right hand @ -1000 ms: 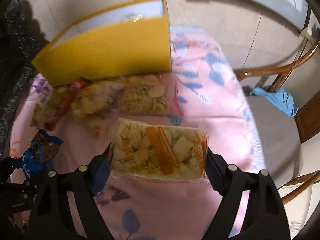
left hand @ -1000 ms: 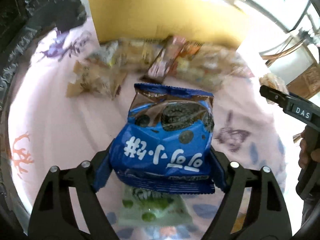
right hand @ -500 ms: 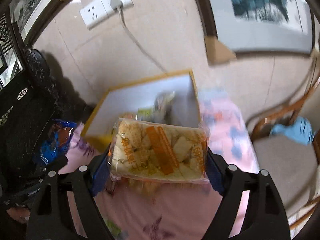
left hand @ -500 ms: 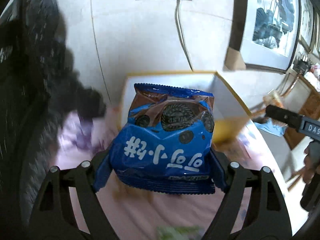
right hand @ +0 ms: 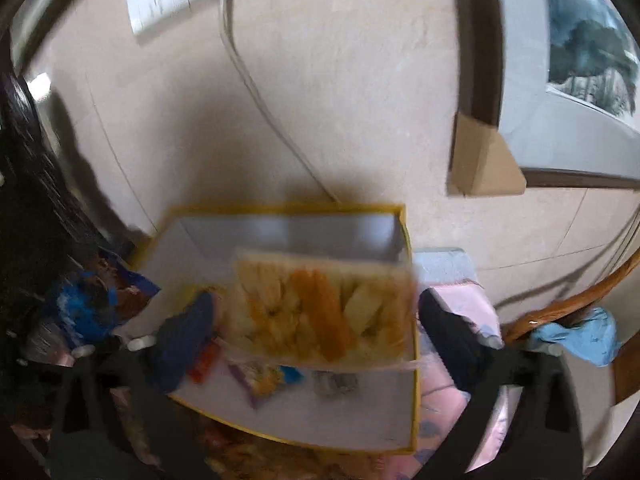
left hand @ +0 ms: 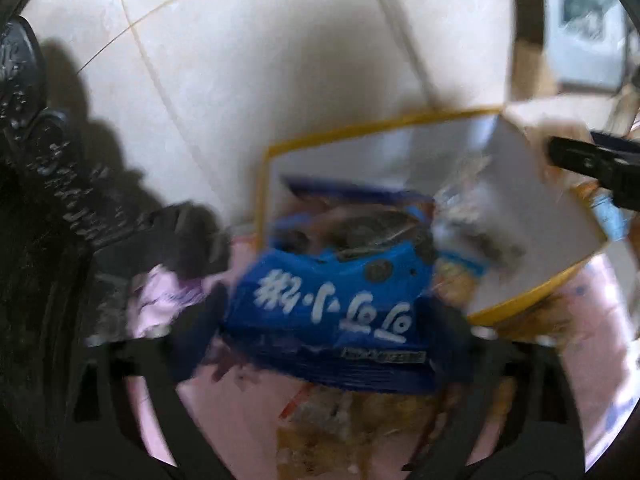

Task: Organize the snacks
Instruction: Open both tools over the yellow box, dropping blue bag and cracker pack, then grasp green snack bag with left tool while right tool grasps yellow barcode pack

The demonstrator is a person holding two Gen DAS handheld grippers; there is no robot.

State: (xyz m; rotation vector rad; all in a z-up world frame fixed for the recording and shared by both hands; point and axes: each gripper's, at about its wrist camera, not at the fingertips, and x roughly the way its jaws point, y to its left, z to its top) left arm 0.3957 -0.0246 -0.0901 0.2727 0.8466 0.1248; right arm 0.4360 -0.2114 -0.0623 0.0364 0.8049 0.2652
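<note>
Left gripper point(left hand: 332, 320) jaws opening around blue cookie bag point(left hand: 336, 304), right gripper point(right hand: 316, 320) jaws opening around yellow cracker pack point(right hand: 324, 312), both packs seemingly loose above yellow box point(right hand: 360, 412), snacks inside, tiled wall point(right hand: 340, 100) behind.

I had both grippers over the yellow box point(right hand: 404, 240), whose open top was the only way in — its walls fenced all four sides. The blue cookie bag point(left hand: 332, 300) filled the gap between the opening jaws of my left gripper point(left hand: 324, 332) and hid most of the box mouth from that view. The clear cracker pack point(right hand: 320, 312) did the same between the opening jaws of my right gripper point(right hand: 316, 340). Small packets point(right hand: 264, 376) already lay on the box floor, with bare floor left toward the near right corner. The tiled wall point(right hand: 340, 100) closed off the far side; a chair point(right hand: 576, 304) stood to the right.
</note>
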